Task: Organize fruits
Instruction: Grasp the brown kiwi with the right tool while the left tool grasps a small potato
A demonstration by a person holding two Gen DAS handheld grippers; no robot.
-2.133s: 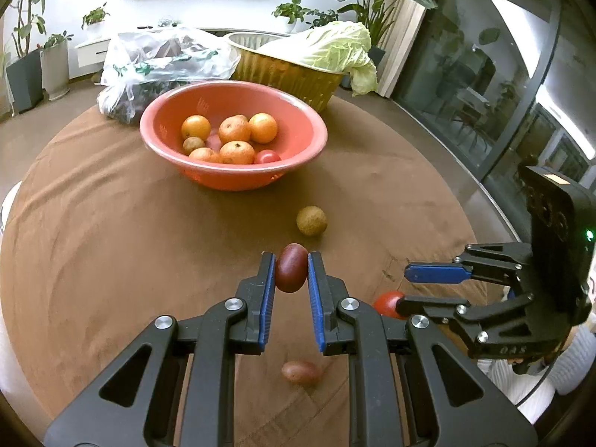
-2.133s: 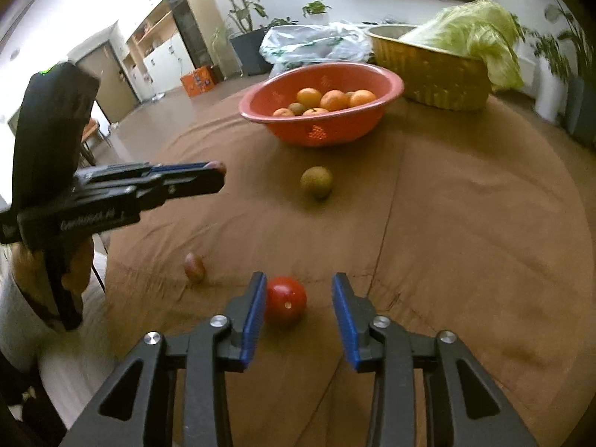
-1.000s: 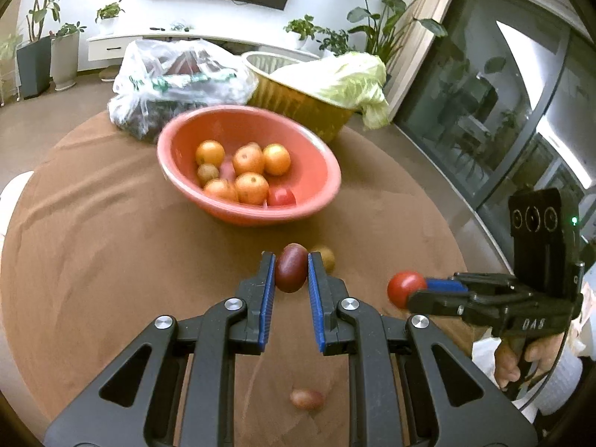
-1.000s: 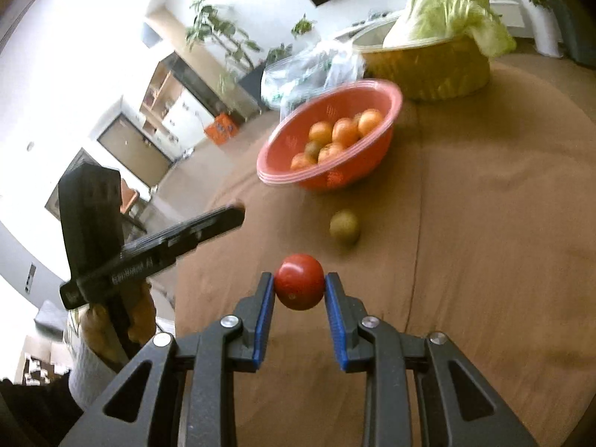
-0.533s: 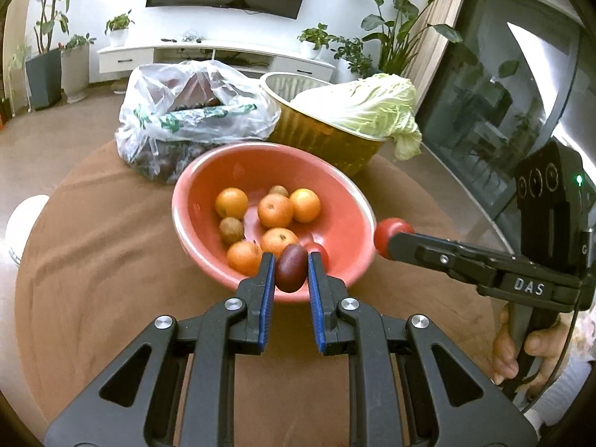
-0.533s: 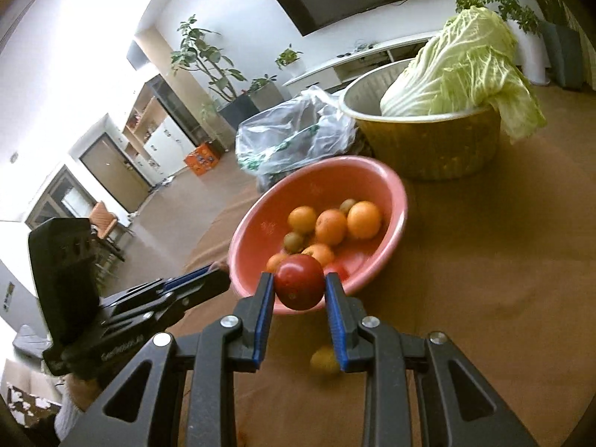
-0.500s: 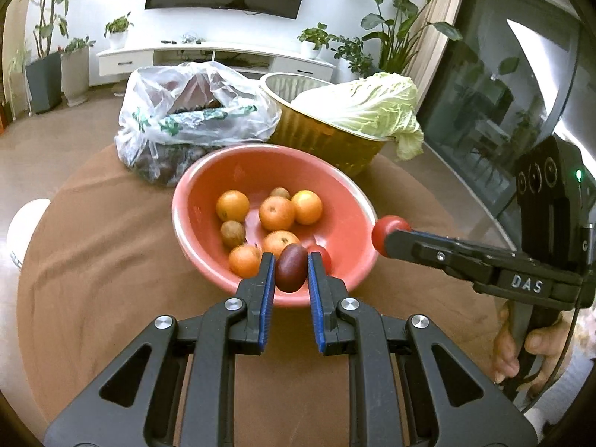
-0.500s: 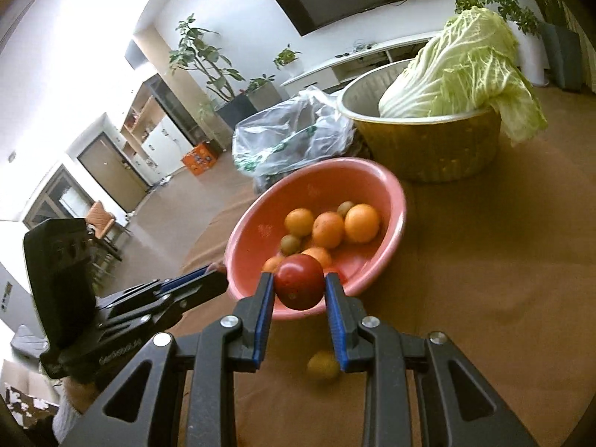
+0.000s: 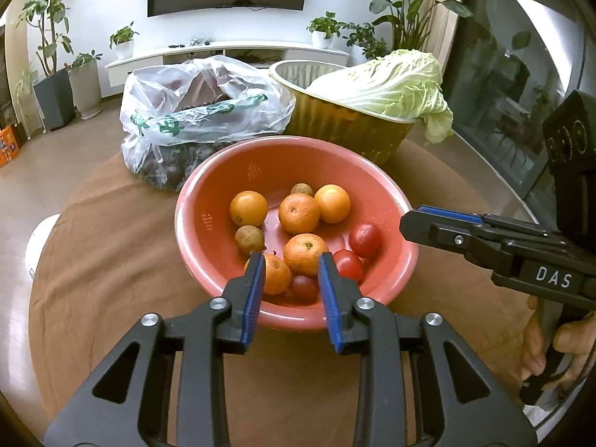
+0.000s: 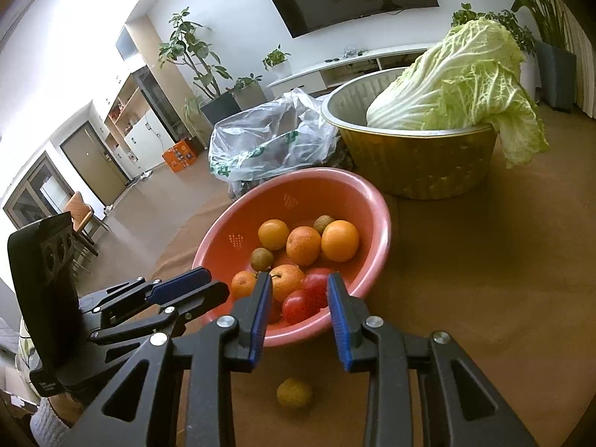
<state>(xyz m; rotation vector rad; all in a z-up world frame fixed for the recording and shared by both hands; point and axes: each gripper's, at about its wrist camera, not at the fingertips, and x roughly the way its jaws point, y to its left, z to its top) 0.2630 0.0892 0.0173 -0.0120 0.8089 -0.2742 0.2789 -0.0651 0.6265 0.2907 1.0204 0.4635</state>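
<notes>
Both grippers hang over the near rim of the round salmon-pink plastic bowl (image 9: pixel 223 171), and both stand wide open with nothing between the blue pads.

The left gripper (image 9: pixel 291 266) has its jaws spread to about the width of two fruits. Seen through that gap, down in the bowl, lie a small dark reddish-purple oval fruit (image 9: pixel 304 286) and part of an orange mandarin (image 9: pixel 276 274); the pads touch neither. Just beyond the right pad sit two red tomatoes (image 9: pixel 365 239), and past the tips are more oranges and two small brown round fruits.

The right gripper (image 10: pixel 297 286) is spread just as wide. Between and beyond its tips, inside the bowl, rest the red tomatoes (image 10: pixel 298 307) beside a mandarin (image 10: pixel 287 281). Below the jaws, on the brown cloth-covered table (image 10: pixel 484 298), a lone yellowish-brown round fruit (image 10: pixel 294 393) lies outside the bowl, near its rim.

Farther beyond both sets of jaws stand a gold-coloured metal basin (image 10: pixel 421 171) holding a pale green napa cabbage (image 10: pixel 462 82), and a crumpled clear plastic bag (image 9: pixel 201 111) touching the bowl's far side.
</notes>
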